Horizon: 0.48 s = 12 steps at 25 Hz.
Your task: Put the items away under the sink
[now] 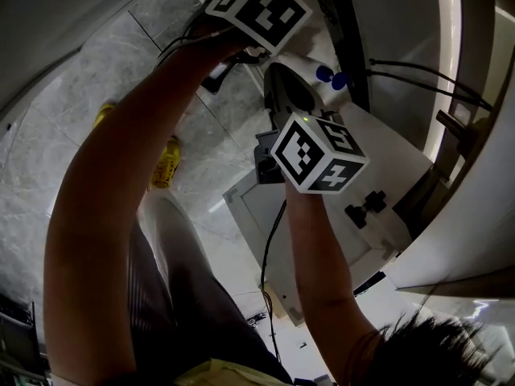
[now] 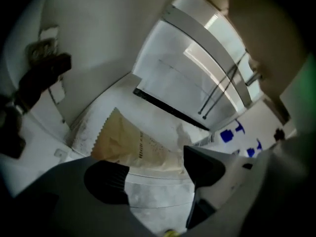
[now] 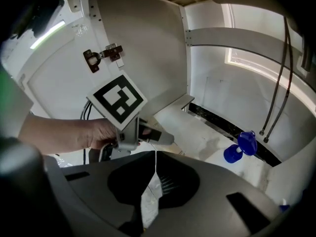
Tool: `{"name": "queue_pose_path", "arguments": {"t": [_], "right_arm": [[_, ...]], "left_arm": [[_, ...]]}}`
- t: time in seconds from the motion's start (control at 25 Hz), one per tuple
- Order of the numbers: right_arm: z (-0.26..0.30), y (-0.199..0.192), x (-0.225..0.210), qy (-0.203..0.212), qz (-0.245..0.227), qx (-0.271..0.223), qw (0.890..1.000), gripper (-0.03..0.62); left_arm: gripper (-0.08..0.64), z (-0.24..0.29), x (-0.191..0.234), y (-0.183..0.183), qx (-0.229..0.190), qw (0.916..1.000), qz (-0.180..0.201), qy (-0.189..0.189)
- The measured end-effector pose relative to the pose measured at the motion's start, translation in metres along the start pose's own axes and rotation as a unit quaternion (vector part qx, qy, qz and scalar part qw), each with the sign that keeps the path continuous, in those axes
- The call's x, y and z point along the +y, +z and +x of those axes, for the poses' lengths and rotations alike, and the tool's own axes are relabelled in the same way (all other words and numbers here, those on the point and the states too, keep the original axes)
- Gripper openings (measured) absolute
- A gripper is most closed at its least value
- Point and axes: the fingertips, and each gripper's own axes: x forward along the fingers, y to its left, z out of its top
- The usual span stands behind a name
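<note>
In the left gripper view my left gripper [image 2: 154, 176] stands open over the cabinet floor [image 2: 148, 115], with nothing between its pads. Just beyond its tips a tan pouch [image 2: 129, 141] with a zigzag edge lies flat on that floor. In the right gripper view my right gripper [image 3: 154, 157] is shut on a thin whitish packet [image 3: 149, 204], seen edge on between the dark pads. Ahead of it is the left gripper's marker cube [image 3: 117, 98], held by a hand. The head view shows both cubes [image 1: 259, 10] [image 1: 316, 153] reaching into the cabinet.
A blue spray head [image 3: 242, 146] stands at the cabinet's back right, under two hanging hoses [image 3: 279, 83]. The white cabinet door [image 3: 148, 58] with its hinge [image 3: 103, 56] is open at the left. Two yellow bottles [image 1: 165, 163] stand on the grey floor outside.
</note>
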Motion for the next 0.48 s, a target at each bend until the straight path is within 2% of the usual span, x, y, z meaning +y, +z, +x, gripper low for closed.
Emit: {"name": "queue_pose_path", "arguments": {"t": [0.08, 0.16, 0.36, 0.48], "right_arm": [[-0.001, -0.001, -0.001, -0.001, 0.001, 0.0, 1.0, 0.028], [-0.001, -0.001, -0.001, 0.0, 0.002, 0.0, 1.0, 0.028], [-0.003, -0.004, -0.003, 0.001, 0.003, -0.001, 1.0, 0.028], [-0.003, -0.006, -0.004, -0.001, 0.004, 0.002, 1.0, 0.027]], "left_arm": [[0.354, 0.0, 0.0, -0.002, 0.009, 0.9961, 0.082, 0.031], [0.356, 0.001, 0.001, -0.004, 0.015, 0.9876, 0.146, 0.054], [0.356, 0.0, 0.008, -0.01, 0.034, 0.9715, 0.222, 0.074], [0.356, 0.0, 0.015, -0.016, 0.053, 0.9542, 0.282, 0.084]]}}
